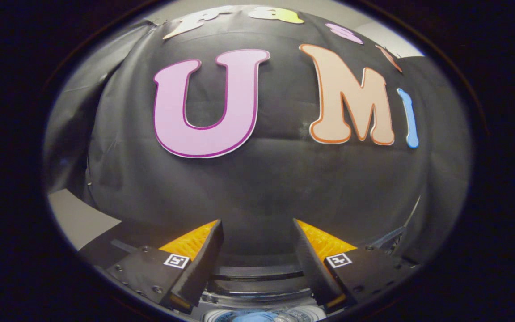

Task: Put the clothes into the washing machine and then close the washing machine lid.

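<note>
The hand-held gripper (257,241) is held wide open with nothing between its fingers. Below them the washer (257,279) rim is seen, with a blue cloth (253,316) inside. Clothes are judged light and limp; a bunched fold should be pinched.

A recording booth rather than a lived-in home. Walled ahead by black cloth (257,179), creased and hung in panels, with a seam down the left side. Beyond the cloth's upper edges, a plain pale room wall (387,40), bare and evenly lit. Low on the left, a strip of pale flat surface (76,219). Down below, between the spread fingers of the gripper (257,232), the dark curved rim of a washing machine (257,273) with something blue (253,316) inside its tub, the single household touch in a staged set-up.
</note>
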Demonstrator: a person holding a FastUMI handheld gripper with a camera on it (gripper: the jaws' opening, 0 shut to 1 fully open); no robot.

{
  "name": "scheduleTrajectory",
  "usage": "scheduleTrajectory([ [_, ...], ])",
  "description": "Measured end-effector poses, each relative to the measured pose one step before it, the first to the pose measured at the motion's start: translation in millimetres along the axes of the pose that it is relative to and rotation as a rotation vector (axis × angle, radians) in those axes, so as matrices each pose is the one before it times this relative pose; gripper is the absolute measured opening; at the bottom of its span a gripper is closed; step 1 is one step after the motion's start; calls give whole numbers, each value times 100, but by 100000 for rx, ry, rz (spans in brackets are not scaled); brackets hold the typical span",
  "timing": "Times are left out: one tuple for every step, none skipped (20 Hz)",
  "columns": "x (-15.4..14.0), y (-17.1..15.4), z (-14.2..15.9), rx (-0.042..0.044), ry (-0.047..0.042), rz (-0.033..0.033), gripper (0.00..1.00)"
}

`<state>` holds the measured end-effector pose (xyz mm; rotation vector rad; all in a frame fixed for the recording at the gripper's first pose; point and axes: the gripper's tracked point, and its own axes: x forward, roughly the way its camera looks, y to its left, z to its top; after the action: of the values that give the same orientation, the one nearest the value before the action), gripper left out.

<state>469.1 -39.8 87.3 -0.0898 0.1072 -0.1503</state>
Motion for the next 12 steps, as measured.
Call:
scheduleTrajectory([
  [-554,270,-270,-378,232,402,95],
  [-194,308,98,225,-1175,363,95],
  [-1001,-327,-600,268,-1042,-21,95],
  [-996,-349,-294,-249,-1003,-205,95],
  [-630,-33,-312,224,-566,-378,95],
  [-421,-38,-37,1,-364,-116,95],
  [-143,47,37,-227,-501,287,95],
  [-202,10,12,-260,-451,710,95],
  [-241,-20,-67,287,-673,317,95],
  [-370,-34,-37,-104,-578,61,95],
  [-272,-94,-168,32,-29,-276,95],
  [-226,7,-51,105,-71,-274,95],
])
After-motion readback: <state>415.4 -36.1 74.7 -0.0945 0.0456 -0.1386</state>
